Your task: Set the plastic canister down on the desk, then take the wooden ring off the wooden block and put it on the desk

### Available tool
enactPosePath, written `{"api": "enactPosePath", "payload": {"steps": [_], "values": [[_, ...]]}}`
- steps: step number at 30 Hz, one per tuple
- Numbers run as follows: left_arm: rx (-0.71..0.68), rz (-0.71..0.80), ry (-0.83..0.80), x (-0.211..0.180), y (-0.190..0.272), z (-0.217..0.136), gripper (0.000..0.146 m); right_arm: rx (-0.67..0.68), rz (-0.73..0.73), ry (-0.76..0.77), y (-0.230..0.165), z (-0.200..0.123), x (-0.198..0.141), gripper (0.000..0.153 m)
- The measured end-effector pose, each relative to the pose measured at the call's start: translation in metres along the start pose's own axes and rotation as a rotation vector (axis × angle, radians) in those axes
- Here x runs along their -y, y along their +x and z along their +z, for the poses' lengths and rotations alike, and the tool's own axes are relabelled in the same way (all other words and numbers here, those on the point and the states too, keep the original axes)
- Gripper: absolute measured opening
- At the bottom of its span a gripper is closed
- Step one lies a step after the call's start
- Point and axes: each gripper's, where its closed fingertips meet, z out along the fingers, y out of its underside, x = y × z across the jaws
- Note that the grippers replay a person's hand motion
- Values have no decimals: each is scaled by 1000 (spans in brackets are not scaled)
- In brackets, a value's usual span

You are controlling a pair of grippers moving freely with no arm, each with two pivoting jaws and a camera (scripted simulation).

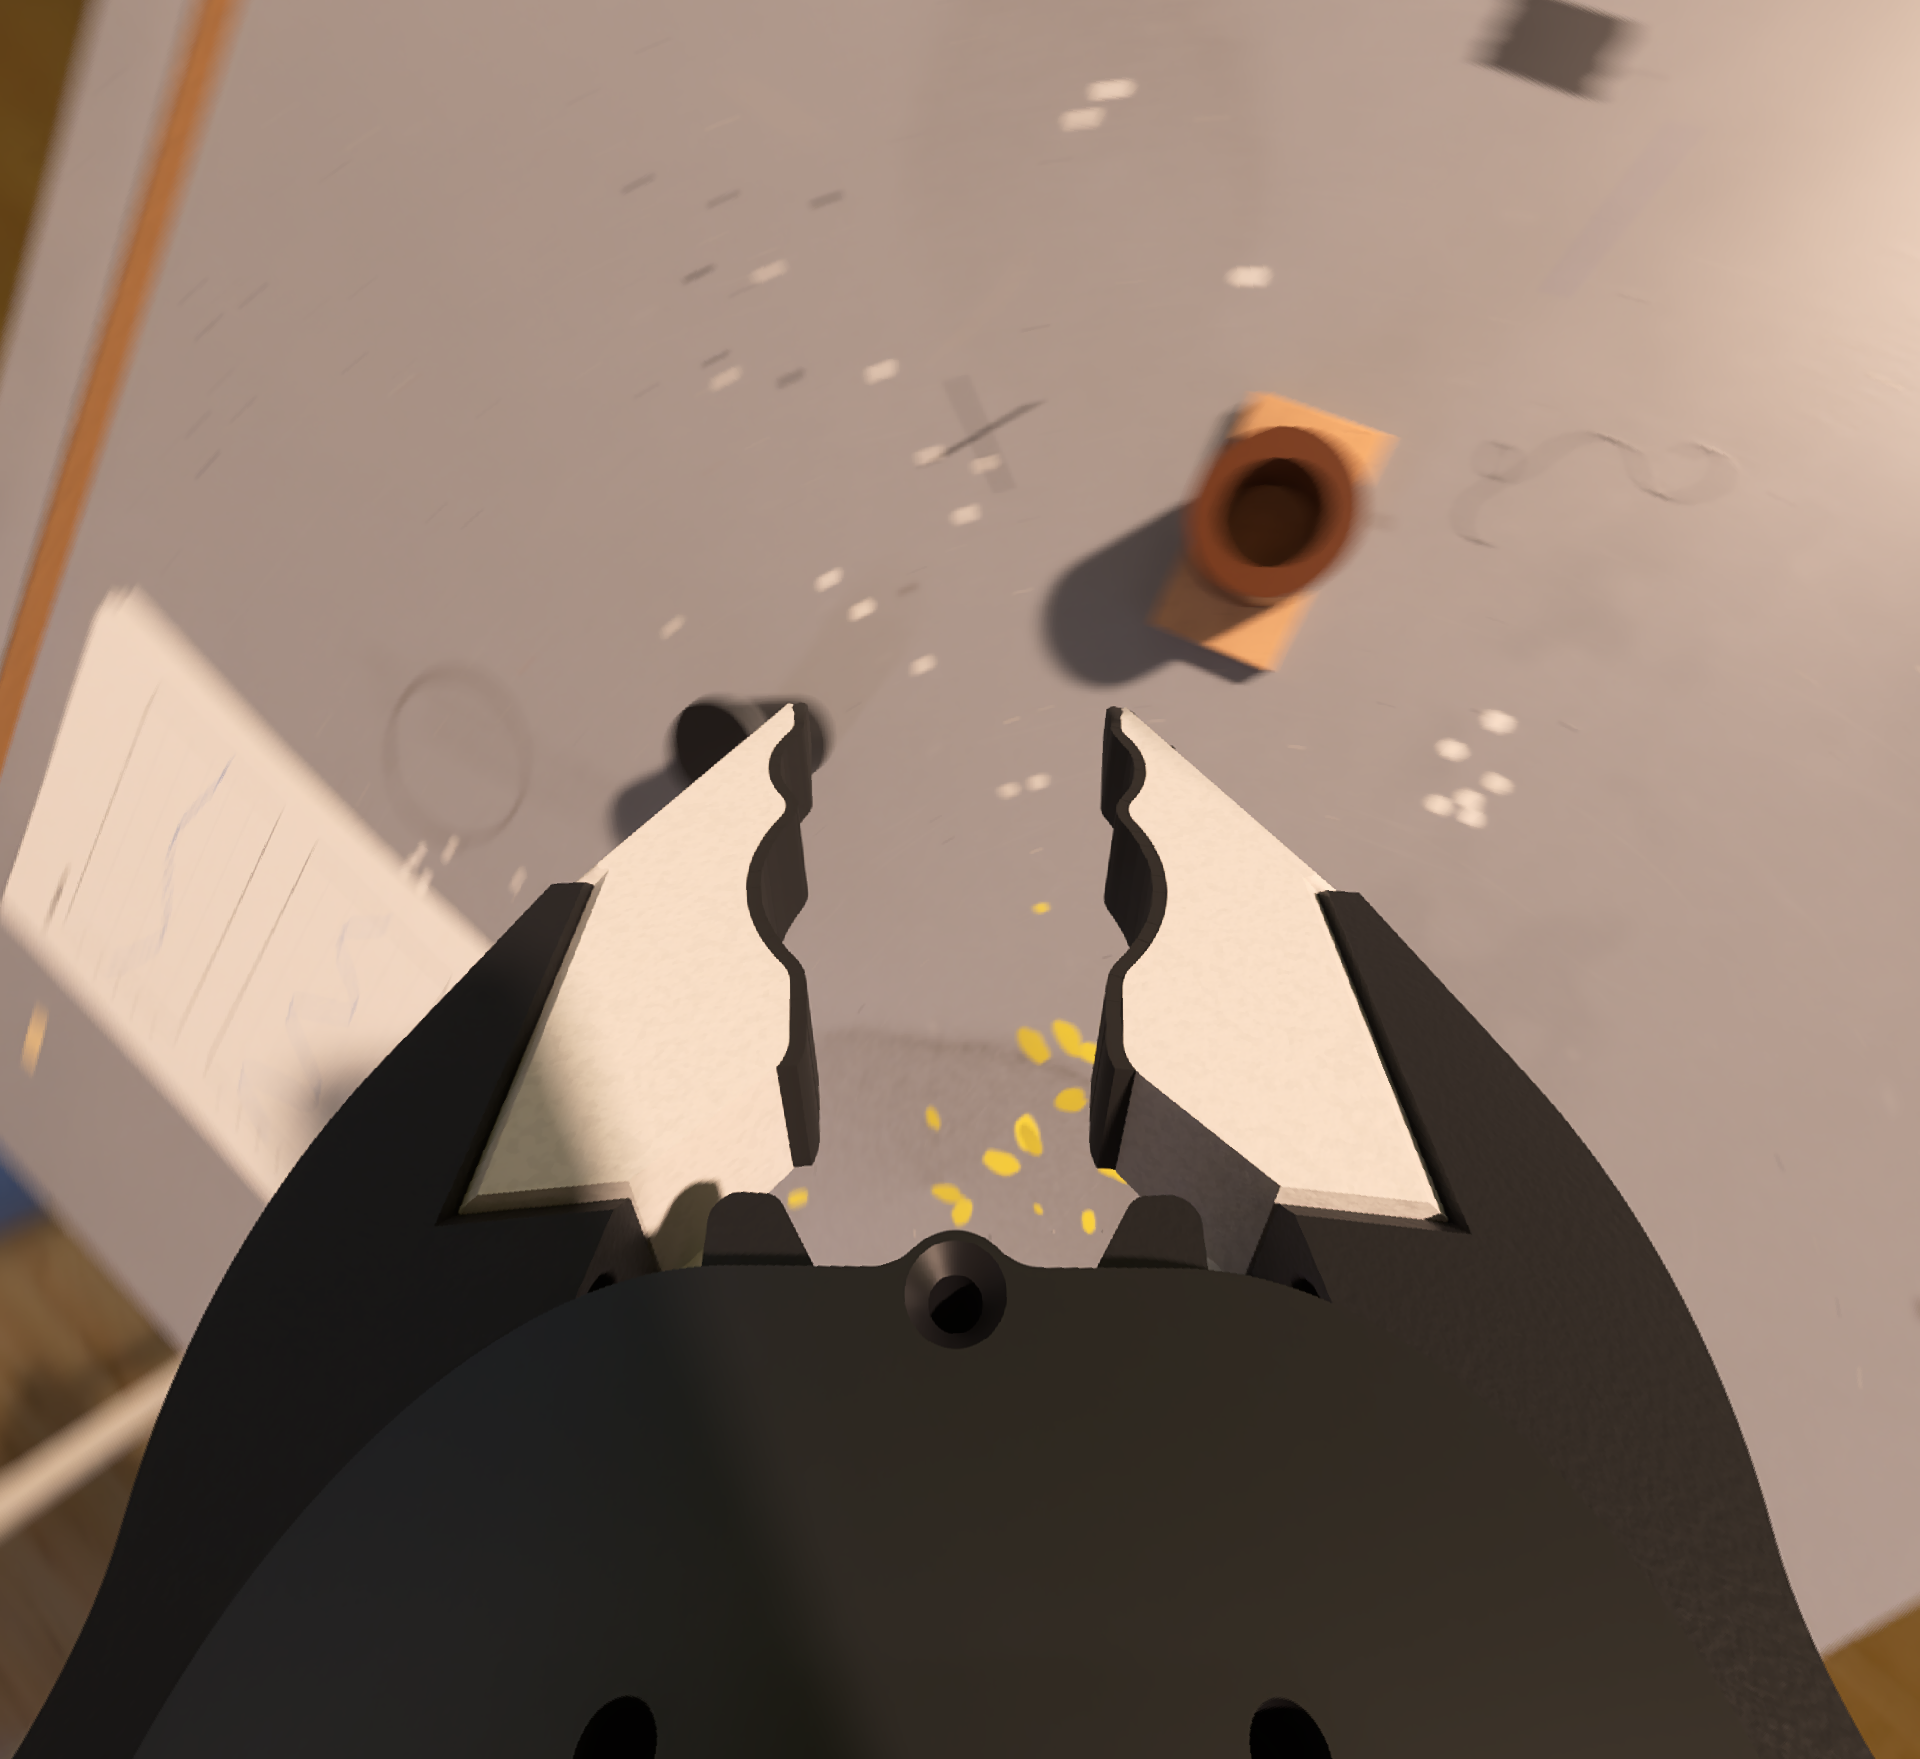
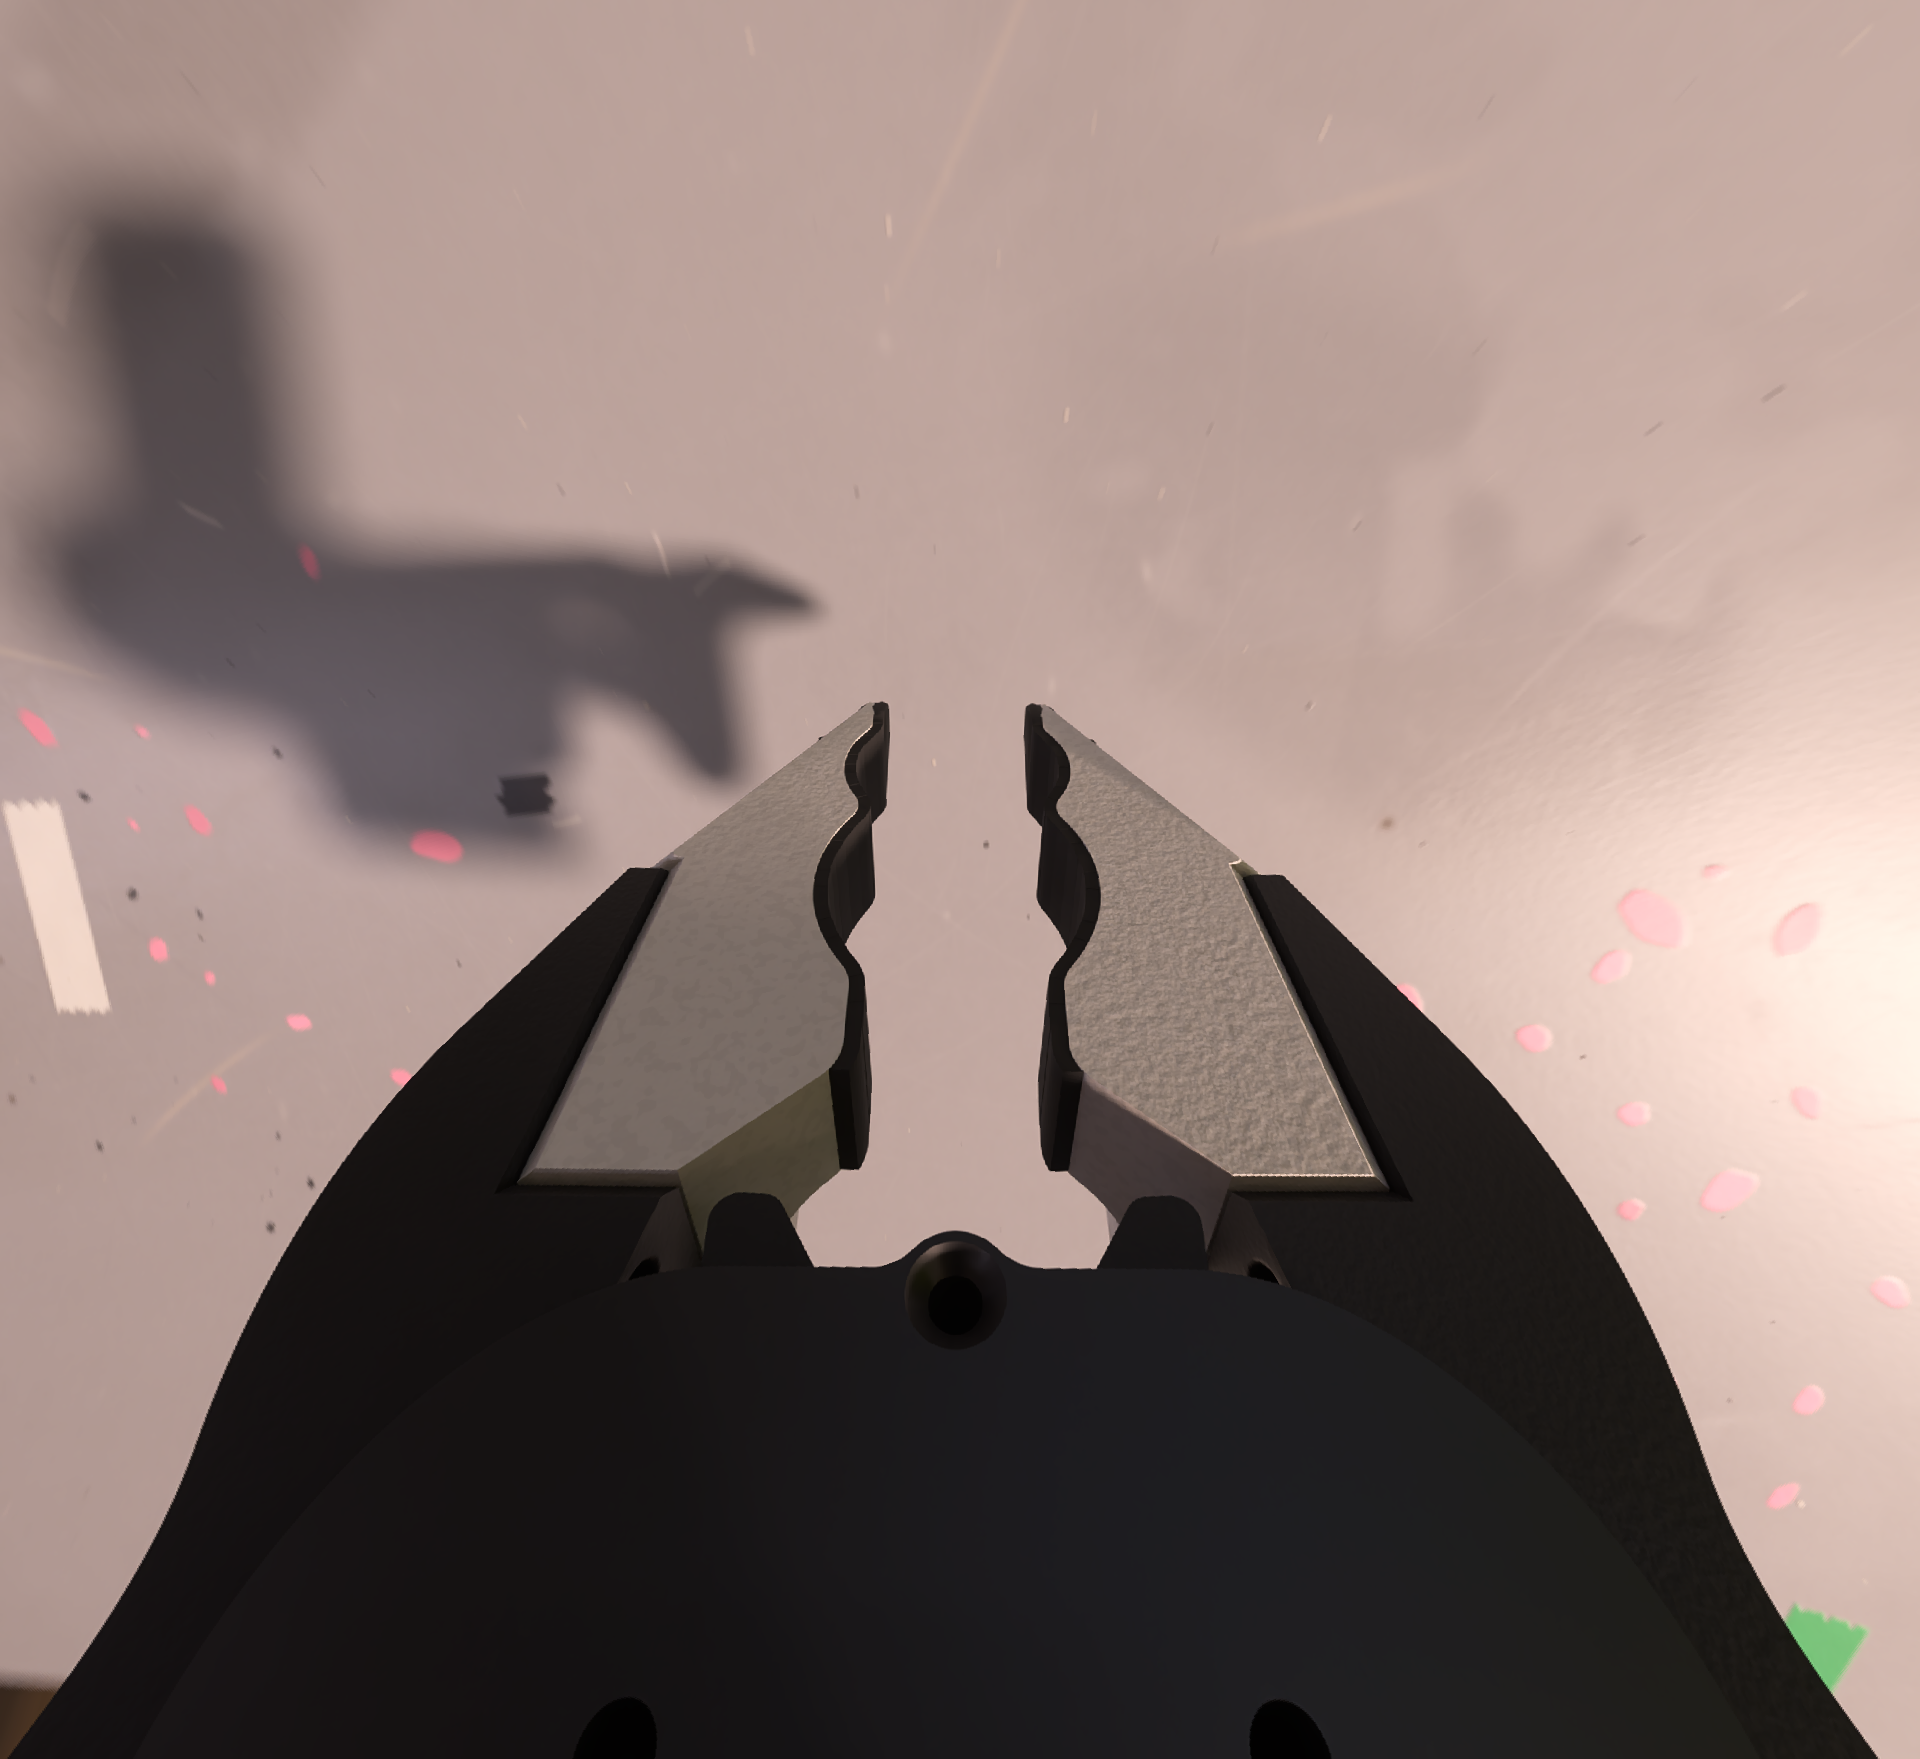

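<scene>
In the left wrist view a reddish-brown wooden ring (image 1: 1210, 525) sits on a pale wooden block (image 1: 1236, 634) on the grey desk (image 1: 623, 151), ahead and to the right of my left gripper (image 1: 954, 717). That gripper is open and empty, above the desk. A dark round object (image 1: 712, 733), perhaps the plastic canister, stands on the desk, partly hidden behind the left finger. In the right wrist view my right gripper (image 2: 956, 712) is slightly open and empty over bare desk (image 2: 1247, 255); ring and block do not show there.
A white sheet of paper (image 1: 208, 878) lies at the left near the desk's orange-trimmed edge (image 1: 156, 255). A dark square patch (image 1: 1553, 42) is far right. The right wrist view shows a gripper's shadow (image 2: 416, 649), a small black piece (image 2: 525, 793) and a white strip (image 2: 57, 920).
</scene>
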Motion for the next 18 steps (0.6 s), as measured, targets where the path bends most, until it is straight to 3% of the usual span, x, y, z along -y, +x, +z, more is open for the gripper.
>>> {"api": "enactPosePath", "payload": {"steps": [3,6,11,18], "values": [[-135,232,-35,12,41,17,63,-4,-9,151,-6,-26,20,26],[-197,344,-128,15,64,37,63,23,-36,234,-19,-46,30,26],[-253,383,-213,18,78,62,59,34,-90,258,-37,-57,34,27],[-301,376,-282,11,82,84,59,20,-131,187,-42,-44,30,28]]}}
